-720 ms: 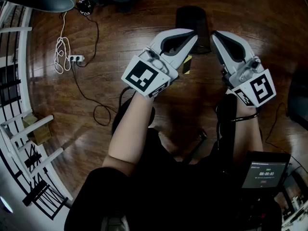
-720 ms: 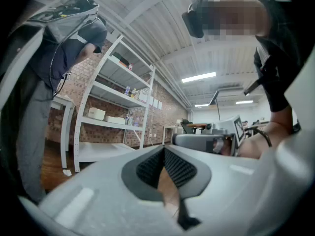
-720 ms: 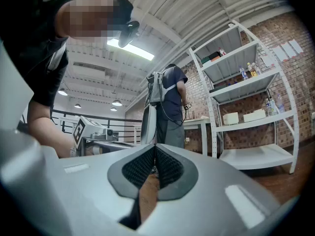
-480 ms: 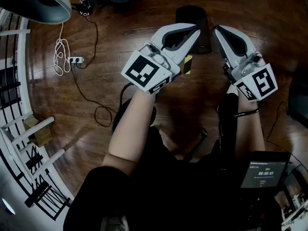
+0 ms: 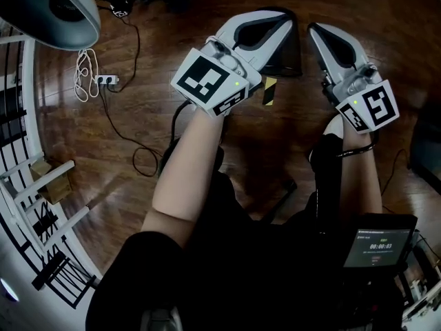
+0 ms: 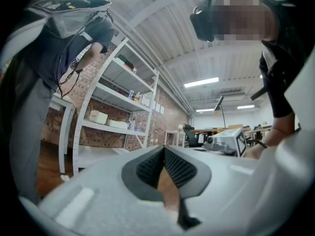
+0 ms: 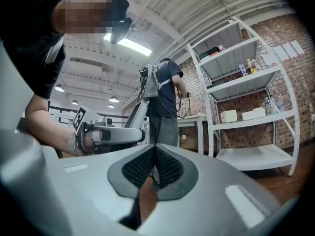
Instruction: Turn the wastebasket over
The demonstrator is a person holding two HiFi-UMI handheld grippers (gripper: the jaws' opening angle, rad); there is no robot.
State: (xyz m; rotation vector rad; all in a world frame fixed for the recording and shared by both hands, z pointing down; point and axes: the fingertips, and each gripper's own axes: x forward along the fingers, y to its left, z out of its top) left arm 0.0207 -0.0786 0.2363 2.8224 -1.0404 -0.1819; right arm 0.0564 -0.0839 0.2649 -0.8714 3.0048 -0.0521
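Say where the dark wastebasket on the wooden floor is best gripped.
The dark tapered wastebasket is partly hidden behind the left claw, rim unseen. Its two long sides look free, so probably squeeze them between that and the right claw, one from each side.

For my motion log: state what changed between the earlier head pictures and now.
Both claws moved up the head view toward the wastebasket; the left claw now overlaps it, and the right claw reaches beside it. Both stayed shut and empty; the wastebasket stayed put.
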